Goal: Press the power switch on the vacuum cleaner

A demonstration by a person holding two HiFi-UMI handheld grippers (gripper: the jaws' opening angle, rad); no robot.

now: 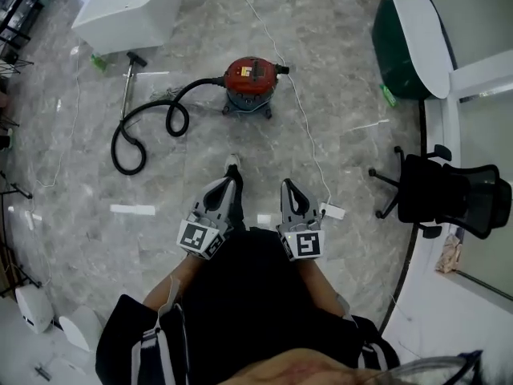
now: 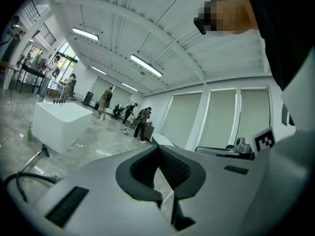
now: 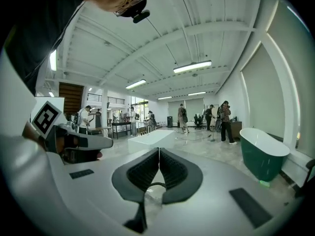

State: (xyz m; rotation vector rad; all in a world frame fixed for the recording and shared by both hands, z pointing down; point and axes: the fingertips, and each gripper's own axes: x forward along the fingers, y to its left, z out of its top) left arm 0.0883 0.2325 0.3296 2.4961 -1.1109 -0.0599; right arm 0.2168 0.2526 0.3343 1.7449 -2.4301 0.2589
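Vacuum cleaner [image 1: 250, 81], a red canister, stands on the marble floor [image 1: 353, 135] well ahead of both grippers, with bare floor between. A green bathtub [image 1: 401, 46] and a white counter [image 1: 120, 6] bound the far edge; an office chair [image 1: 449, 195] stands at the right. A black hose [image 1: 148, 127] loops left of the canister. Left gripper [image 1: 228, 187] and right gripper [image 1: 288, 191] point forward, jaws pressed together, empty.
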